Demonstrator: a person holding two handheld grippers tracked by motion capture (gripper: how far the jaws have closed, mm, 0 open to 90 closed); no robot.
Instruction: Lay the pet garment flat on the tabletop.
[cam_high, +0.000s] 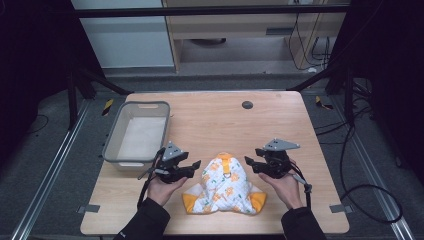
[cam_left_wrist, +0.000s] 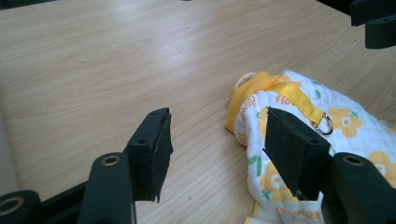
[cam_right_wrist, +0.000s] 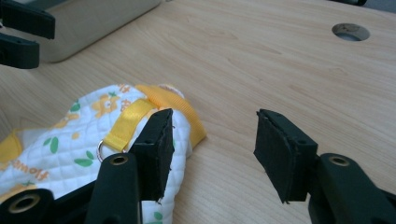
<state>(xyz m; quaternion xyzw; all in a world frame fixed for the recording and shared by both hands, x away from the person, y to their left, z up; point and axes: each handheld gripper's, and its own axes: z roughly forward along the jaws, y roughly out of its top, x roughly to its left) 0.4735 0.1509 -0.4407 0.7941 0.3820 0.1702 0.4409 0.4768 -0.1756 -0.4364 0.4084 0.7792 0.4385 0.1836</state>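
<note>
Wooden table (cam_high: 210, 120), grey bin (cam_high: 136, 132) at left, quilted flowered garment (cam_high: 223, 192) near front

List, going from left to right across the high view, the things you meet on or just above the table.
Grey bin → left gripper → flower-print quilted garment → right gripper.

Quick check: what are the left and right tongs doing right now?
Left tongs: open, empty, beside the quilted flower-print cloth.
Right tongs: open, empty, on the cloth's other side.
</note>
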